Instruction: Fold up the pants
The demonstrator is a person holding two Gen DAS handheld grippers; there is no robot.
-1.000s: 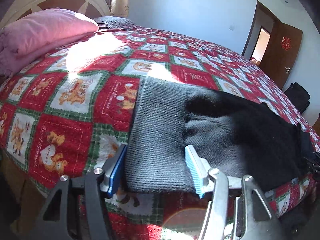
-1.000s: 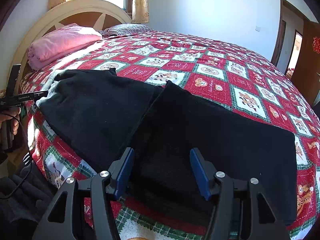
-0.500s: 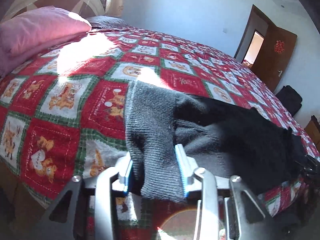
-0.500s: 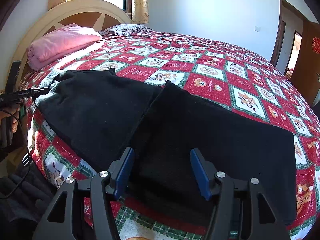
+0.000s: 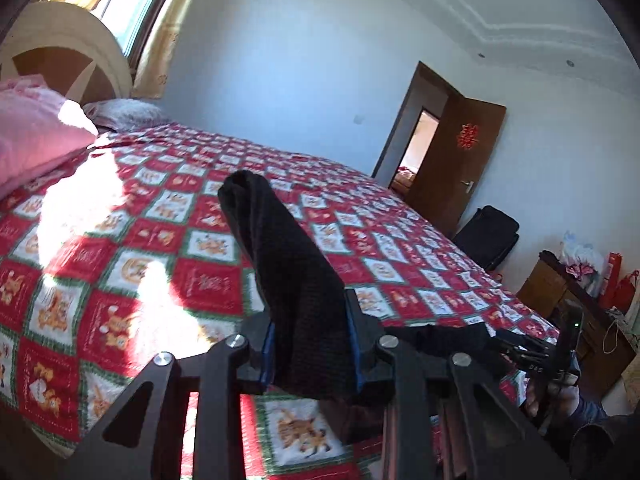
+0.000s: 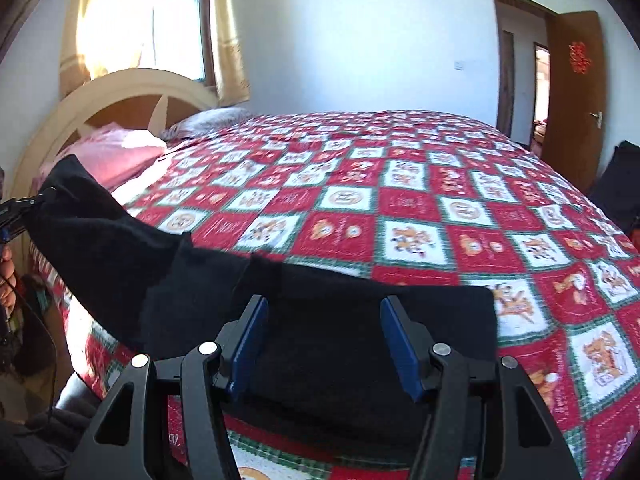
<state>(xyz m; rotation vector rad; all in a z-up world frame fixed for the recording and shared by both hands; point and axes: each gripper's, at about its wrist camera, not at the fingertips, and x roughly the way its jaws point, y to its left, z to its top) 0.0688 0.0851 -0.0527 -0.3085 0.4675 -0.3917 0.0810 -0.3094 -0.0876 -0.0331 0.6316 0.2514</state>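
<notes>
On the near edge of the bed [image 6: 420, 216], over the red checked quilt, the fold is under way — black pants [image 6: 304, 336] lie along the edge with one end already off the cover. Left gripper [image 5: 310, 354] has just been closing its jaws and now pinches a bunched end of the dark knit between its blue pads; the cloth stands up out of the jaws and droops forward over the quilt. Seen from the right wrist, that lifted end rises at far left, held by the other tool's tip beside the pink pillow [image 6: 116, 156].

Right gripper [image 6: 324, 346] sits over the other stretch of the pants, jaws spread with fabric between the pads — whether the pads actually press the cloth I cannot tell; the material there looks slack and dark, and the frame is blurred.

Step, as I judge it: lift one end and carry it across to lay it over the rest. Next move likely calls for both ends raised level, then swung together over the bed so the edges line up; the right side probably needs a firm grip first.

Pose: left tool points slightly down toward the far wall and door [image 5: 452, 168]; right tool tilts more steeply down at the bed edge. Person's fingers [image 6: 8, 276] show at far left on the left tool's handle.
</notes>
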